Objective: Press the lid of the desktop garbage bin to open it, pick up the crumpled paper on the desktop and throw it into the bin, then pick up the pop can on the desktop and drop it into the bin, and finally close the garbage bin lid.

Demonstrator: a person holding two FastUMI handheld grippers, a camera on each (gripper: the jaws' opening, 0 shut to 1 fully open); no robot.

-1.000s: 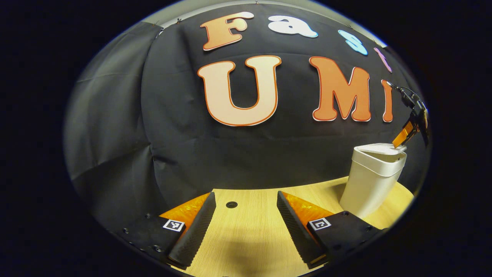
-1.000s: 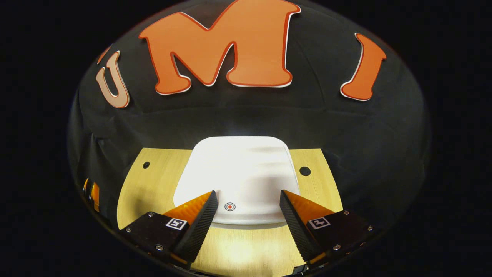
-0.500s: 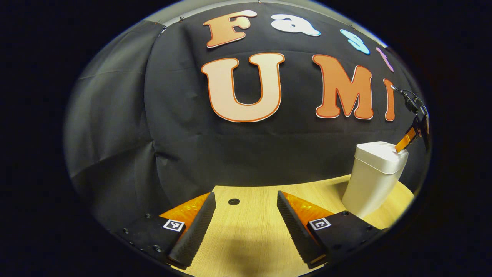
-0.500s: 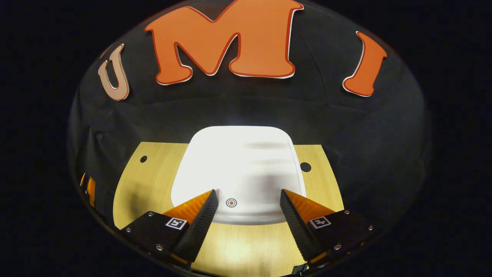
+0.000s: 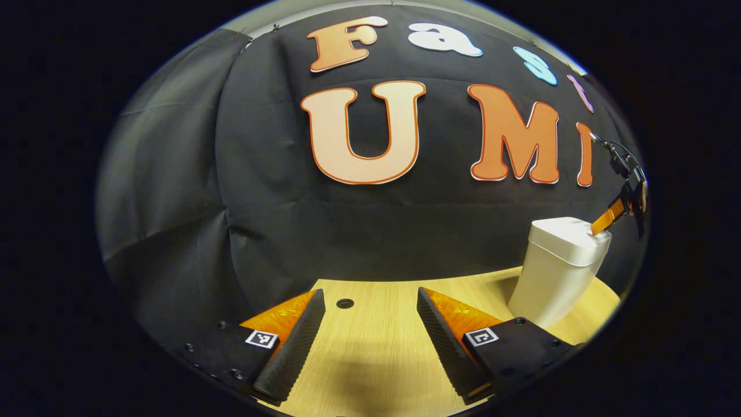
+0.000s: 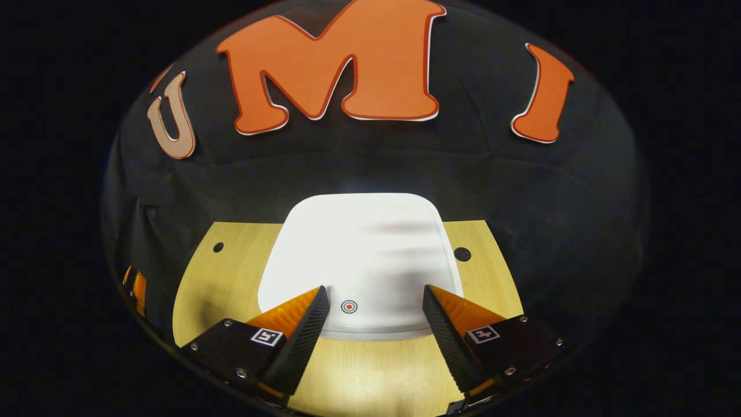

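A recording booth: black cloth wall behind a wooden desktop.

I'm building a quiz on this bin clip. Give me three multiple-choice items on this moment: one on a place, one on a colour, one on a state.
1. Where does the right tool sit?
A. Above the front edge of the bin's lid
B. Flat on the table beside the bin
C. Inside the open bin

2. What colour is the tapered plastic desktop garbage bin?
A. Black
B. White
C. Green

3. How is the left tool?
A. Shut on a can
B. Shut on paper
C. Open over the pale wooden table, holding nothing

Answers: 1 A, its fingers flank the small red ring mark on the smooth white lid. 2 B, the body and lid are white. 3 C, bare wood shows between its spread fingers.
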